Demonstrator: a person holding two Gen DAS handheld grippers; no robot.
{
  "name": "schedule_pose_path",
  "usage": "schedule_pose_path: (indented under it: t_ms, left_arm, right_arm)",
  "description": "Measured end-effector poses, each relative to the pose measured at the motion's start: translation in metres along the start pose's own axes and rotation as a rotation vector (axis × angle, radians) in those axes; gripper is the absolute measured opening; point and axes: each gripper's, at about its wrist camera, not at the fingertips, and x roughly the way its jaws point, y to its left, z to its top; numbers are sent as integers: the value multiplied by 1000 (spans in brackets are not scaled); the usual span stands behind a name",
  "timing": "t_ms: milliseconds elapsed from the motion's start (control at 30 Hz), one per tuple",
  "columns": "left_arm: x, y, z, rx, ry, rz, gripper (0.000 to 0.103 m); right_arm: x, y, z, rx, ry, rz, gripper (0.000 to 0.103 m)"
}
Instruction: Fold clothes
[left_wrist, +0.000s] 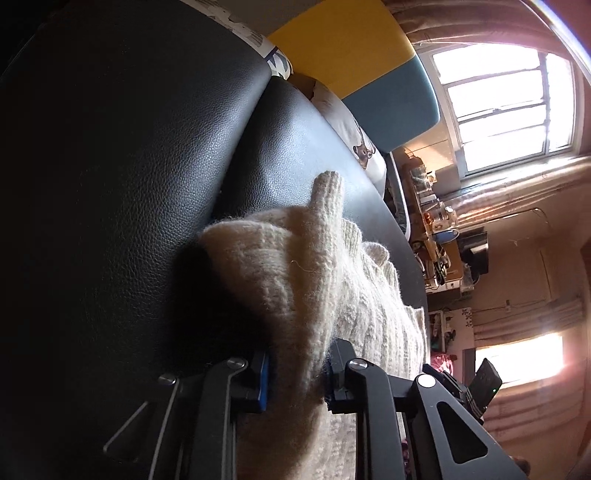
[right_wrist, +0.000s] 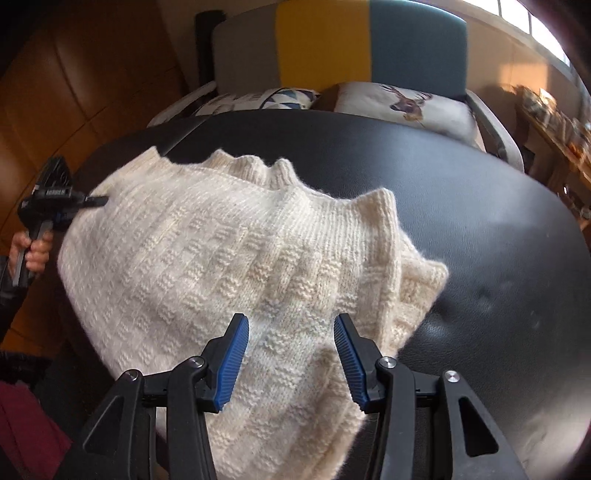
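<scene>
A cream knitted sweater (right_wrist: 207, 251) lies spread on a black leather surface (right_wrist: 480, 240), its ribbed edge turned up at the far side. My right gripper (right_wrist: 291, 354) hovers open over the sweater's near part, blue pads (right_wrist: 232, 362) wide apart with knit showing between them. At the sweater's left edge, a hand (right_wrist: 29, 251) holds my left gripper (right_wrist: 98, 201). In the left wrist view, the left gripper (left_wrist: 299, 373) is shut on a bunched fold of the sweater (left_wrist: 295, 266), lifted off the leather surface (left_wrist: 110, 184).
Behind the leather surface stands a seat with a grey, yellow and teal back (right_wrist: 369, 37) and a deer-print cushion (right_wrist: 406, 103). A wooden floor (right_wrist: 74, 74) lies to the left and a dark red cloth (right_wrist: 26, 424) at lower left. A cluttered desk (left_wrist: 436, 236) stands under a window (left_wrist: 506, 107).
</scene>
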Motion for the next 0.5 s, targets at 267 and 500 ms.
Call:
schedule_pose_path:
  t_ms: [267, 500]
  left_arm:
    - [1, -8, 10, -1, -23, 24, 20]
    - [-6, -28, 21, 15, -47, -14, 18]
  right_arm:
    - [36, -21, 13, -66, 190, 52, 52]
    - [41, -25, 3, 17, 164, 69, 57]
